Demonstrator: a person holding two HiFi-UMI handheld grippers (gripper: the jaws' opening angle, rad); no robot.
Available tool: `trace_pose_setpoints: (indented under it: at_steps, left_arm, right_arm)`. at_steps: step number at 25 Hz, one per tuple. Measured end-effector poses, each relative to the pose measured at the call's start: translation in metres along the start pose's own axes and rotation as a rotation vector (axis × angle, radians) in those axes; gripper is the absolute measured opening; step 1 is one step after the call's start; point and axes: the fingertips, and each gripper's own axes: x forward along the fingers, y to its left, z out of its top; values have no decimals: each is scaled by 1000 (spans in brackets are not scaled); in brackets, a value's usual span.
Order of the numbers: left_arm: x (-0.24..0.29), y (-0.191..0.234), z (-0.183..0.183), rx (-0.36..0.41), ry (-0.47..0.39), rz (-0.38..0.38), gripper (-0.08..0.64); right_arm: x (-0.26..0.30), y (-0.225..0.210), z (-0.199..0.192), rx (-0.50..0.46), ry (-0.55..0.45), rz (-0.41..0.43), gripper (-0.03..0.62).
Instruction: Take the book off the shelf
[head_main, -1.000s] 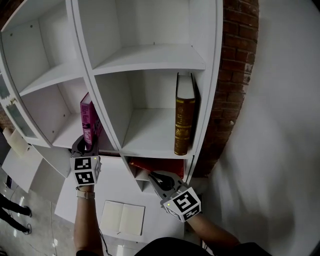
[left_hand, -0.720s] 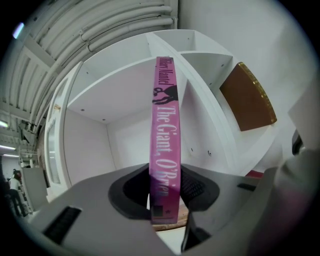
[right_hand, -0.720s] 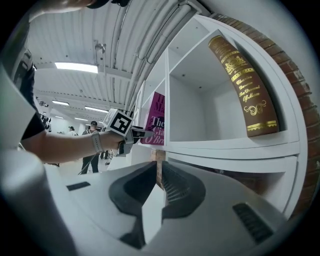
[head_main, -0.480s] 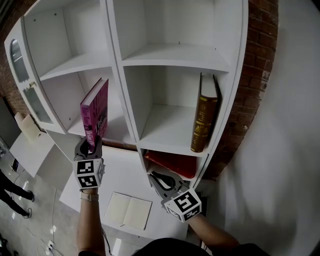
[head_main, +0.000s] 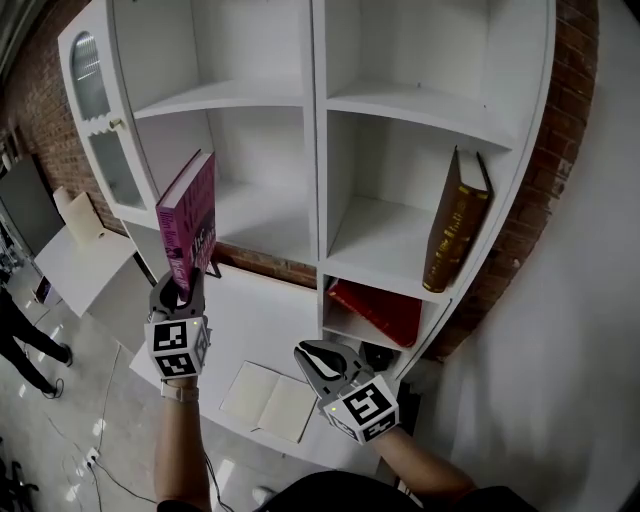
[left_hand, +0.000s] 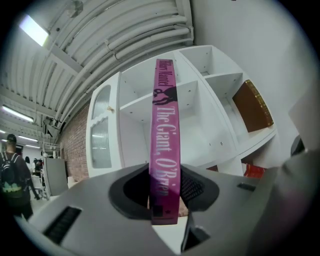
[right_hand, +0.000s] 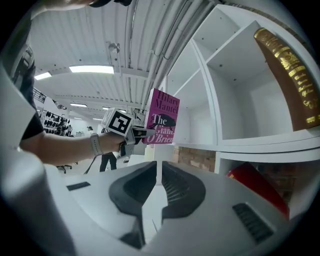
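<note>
Magenta covers mark the book (head_main: 190, 225), which is gripped by its lower end in the left gripper (head_main: 178, 292). The book rises straight up out of that gripper, slightly tilted, with the spine facing back toward the gripper's camera. In the left gripper view the jaws stand part-way apart, one pad pressed on each cover, and the spine (left_hand: 165, 135) fills the gap between them. Beyond the book, farther out than the left gripper, stands the white shelf (head_main: 320, 130). The book is held in front of the shelf's left column of openings. It rests on no board.

The right gripper (head_main: 322, 362) hangs lower and to the right of the left one, over the white desk (head_main: 250, 325). Its jaws are drawn almost together with only a thin slit left, and nothing is between them. Just to its left, an open notebook (head_main: 268, 400) lies flat on the desk. Ahead of it and a little right, a red book (head_main: 380, 310) lies sloped in the low compartment. Above that, a brown book with gold tooling (head_main: 455, 225) leans against the right wall of its compartment. From the right gripper view the magenta book (right_hand: 161, 122) shows up and to the left, with the left gripper (right_hand: 141, 133) clamped at its base.
</note>
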Motion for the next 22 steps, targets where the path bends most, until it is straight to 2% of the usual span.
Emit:
trace_pose_setpoints:
  at_steps: [6,12,22]
  left_arm:
    - [-42,41,-19,-25,21,39,137]
    - [-92,83,-48,-40,76,73,137]
    - [-176,158,-88,-68,114,176,137]
  right_arm:
    - [22,42,6,-11,1,46,32]
    - [49,95,11,-11,4,101,32]
    - [98,190,16,-21,12,221,32]
